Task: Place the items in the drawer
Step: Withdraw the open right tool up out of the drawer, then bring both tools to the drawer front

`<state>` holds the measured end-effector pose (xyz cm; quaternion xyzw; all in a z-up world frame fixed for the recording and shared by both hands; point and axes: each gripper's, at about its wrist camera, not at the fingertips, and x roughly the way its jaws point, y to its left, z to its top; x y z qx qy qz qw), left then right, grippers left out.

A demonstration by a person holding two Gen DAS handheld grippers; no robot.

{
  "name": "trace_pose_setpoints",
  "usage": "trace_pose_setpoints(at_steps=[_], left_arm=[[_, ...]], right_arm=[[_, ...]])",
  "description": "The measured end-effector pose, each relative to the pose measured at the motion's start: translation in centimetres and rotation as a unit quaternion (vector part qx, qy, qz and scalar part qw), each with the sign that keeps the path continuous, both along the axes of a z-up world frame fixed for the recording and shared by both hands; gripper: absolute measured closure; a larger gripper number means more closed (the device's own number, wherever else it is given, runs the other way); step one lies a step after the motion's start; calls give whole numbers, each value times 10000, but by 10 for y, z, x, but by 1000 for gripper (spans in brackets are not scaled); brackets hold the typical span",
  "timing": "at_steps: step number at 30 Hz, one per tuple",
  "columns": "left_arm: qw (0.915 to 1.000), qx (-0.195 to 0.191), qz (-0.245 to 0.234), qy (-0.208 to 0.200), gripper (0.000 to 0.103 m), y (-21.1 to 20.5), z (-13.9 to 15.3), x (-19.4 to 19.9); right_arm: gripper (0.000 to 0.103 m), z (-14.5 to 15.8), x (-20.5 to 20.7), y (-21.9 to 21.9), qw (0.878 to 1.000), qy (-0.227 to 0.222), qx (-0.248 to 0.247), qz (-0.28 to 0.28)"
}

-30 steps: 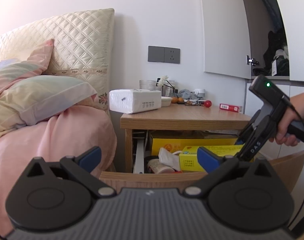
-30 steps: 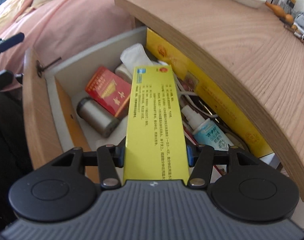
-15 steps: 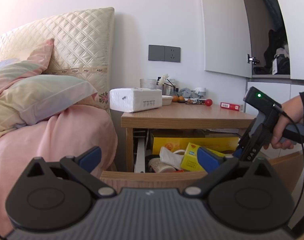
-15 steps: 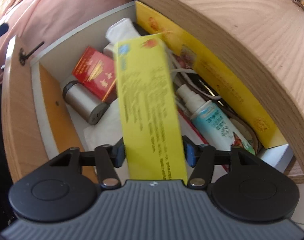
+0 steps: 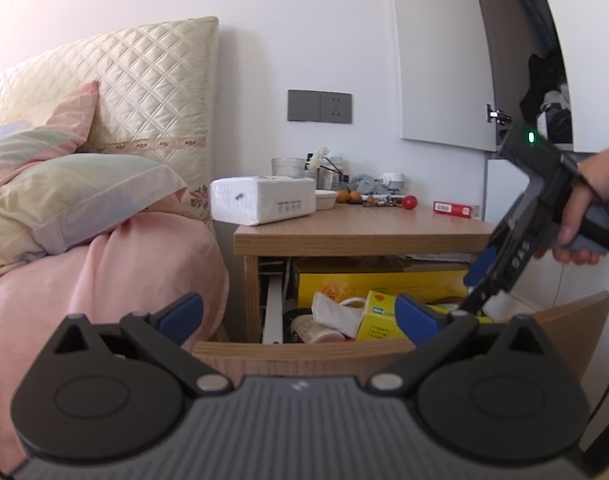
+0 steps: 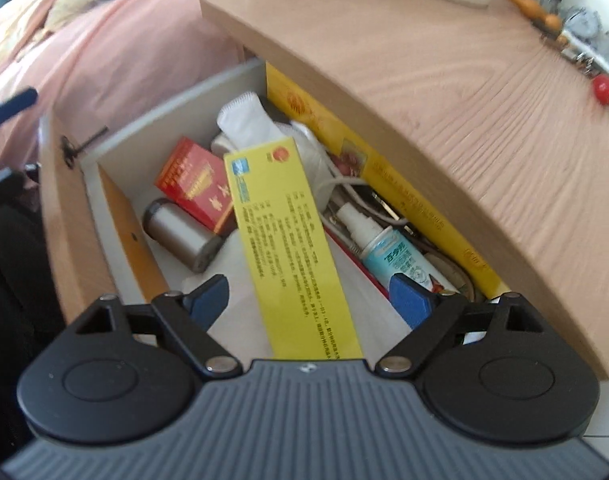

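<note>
Right wrist view: nearest us, our right gripper [image 6: 306,294] stands with its blue pads spread wide, touching nothing. The long yellow printed carton [image 6: 290,248] lies between them, loose, its far end propped on the clutter inside the open wooden bedside drawer [image 6: 64,216]. Beyond it sit a red packet [image 6: 194,184] and a grey metal cylinder [image 6: 176,234] to the left, and a white spray bottle with a blue label [image 6: 388,250] to the right. We judge the release done; next we lift clear and fetch another item.

Only the left wrist view shows our left gripper [image 5: 298,316], open and empty near the drawer front, and farther off the small red box [image 5: 454,209] on the nightstand top [image 5: 364,226].
</note>
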<state>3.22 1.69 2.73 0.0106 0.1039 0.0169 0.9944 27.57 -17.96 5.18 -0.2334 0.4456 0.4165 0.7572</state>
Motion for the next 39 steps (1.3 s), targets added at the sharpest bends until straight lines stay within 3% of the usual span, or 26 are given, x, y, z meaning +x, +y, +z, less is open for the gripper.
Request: trace_pose_setpoints(at_steps=[8,10,18,27,39], left_arm=[[9999,-7,-19,-149,0,-2,2,-5],[9998,-33,-28,-176,0,-2,3,-6],[9998,-32,-31,-206,0,-4,4,-9],[9998,-8,-49,-213,0,-5,4,-9],[9998,12,-33,-201,0,-5,3,-9]], right_arm=[[14,42,-34,-22,9897,-884,832,-760],[14,48,-47,-34,9796,-1247,1219,-1003],[14,39,-107,-54,9452,-2111,1963,-1532],[14,25,-172,-72,8875,-3066,2740,-2079],[14,-10,-213,-71,8461,-3458,3230,-2452]])
